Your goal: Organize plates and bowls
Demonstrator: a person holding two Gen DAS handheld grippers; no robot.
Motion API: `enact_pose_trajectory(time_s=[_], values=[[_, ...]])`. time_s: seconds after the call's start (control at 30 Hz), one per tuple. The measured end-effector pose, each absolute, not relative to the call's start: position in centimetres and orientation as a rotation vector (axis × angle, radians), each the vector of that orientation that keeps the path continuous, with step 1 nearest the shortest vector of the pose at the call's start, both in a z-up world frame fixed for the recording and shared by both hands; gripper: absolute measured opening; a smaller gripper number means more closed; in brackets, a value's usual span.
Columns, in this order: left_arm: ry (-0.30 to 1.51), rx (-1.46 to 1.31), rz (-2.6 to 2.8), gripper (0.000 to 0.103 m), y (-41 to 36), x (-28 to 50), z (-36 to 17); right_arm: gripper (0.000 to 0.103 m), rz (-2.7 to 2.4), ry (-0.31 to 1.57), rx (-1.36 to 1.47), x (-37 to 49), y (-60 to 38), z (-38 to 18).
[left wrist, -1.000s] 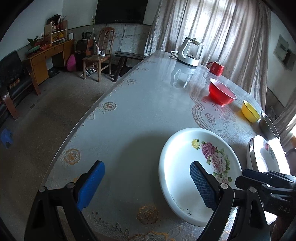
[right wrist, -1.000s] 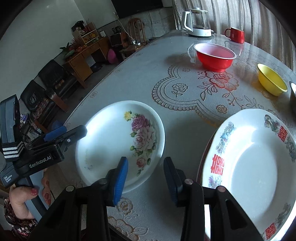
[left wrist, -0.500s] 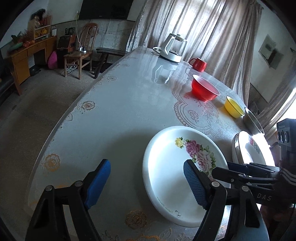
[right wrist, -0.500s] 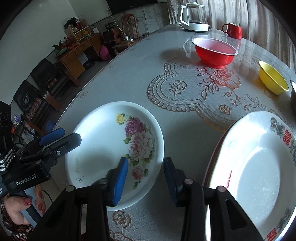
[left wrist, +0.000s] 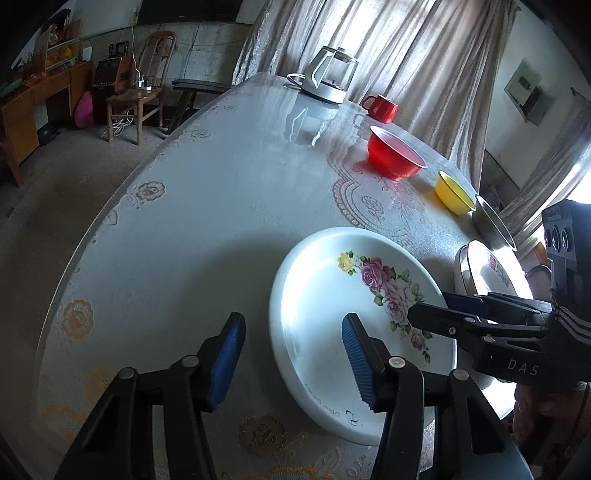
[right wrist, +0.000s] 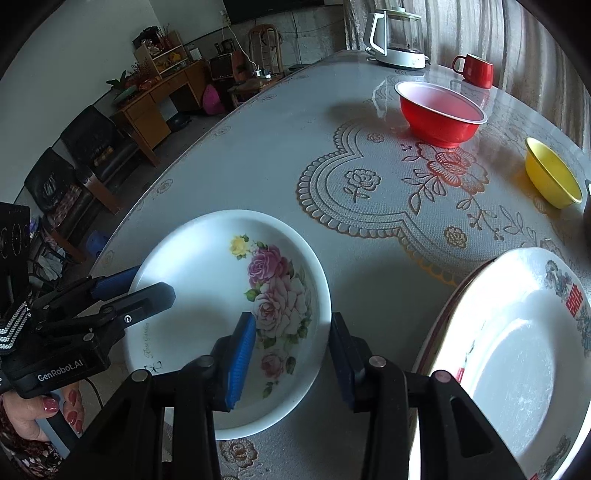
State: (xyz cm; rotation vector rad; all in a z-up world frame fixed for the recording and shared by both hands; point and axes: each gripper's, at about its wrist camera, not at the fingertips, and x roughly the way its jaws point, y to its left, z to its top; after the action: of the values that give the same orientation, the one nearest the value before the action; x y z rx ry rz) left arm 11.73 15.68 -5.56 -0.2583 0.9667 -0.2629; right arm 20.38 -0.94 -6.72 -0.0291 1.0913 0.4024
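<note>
Left wrist view: rose plate (left wrist: 332,295) lies flat on the counter (left wrist: 221,184), its near-left rim between the two blue pads of the left claw (left wrist: 293,349). Jaws of that claw are closing and stand about half apart; one pad is over the plate's well, the other outside the rim over the cloth, and neither is seen pressing on the plate.

Right wrist view: right claw (right wrist: 295,354) straddles the same plate's (right wrist: 207,273) opposite rim, one pad inside the well beside the printed roses, the other just outside the edge. Its jaws are partly open; whether the pads touch the rim cannot be told. A hand (right wrist: 33,417) grips the left claw's handle at the lower left of this view.

Just to the right of the right claw sits a second plate (right wrist: 517,350) with red characters, apart from the rose plate. Beyond both claws, on the lace-patterned part of the counter, stand a red bowl (right wrist: 441,110) and a yellow bowl (right wrist: 550,171), well apart from each other. Farther still are a red mug (right wrist: 476,70) and a glass kettle (right wrist: 400,35), near the curtains (left wrist: 388,48).
</note>
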Motion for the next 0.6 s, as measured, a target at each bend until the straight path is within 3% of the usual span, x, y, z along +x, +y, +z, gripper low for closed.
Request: enact_pose_trajectory(time_s=[0.2, 0.33, 0.6], values=[[0.977, -0.296, -0.290, 0.054, 16.2, 11.4, -5.6, 0.041, 0.405, 1.084, -0.032, 20.8, -0.9, -6.8], [0.991, -0.288, -0.315, 0.035, 15.9, 11.0, -5.6, 0.041, 0.416, 1.086, -0.041, 20.8, -0.9, -6.8], [0.964, -0.316, -0.237, 0.034, 17.9, 10.6, -5.7, 0.038, 0.466, 1.073, -0.042, 21.6, 0.8, -6.5]])
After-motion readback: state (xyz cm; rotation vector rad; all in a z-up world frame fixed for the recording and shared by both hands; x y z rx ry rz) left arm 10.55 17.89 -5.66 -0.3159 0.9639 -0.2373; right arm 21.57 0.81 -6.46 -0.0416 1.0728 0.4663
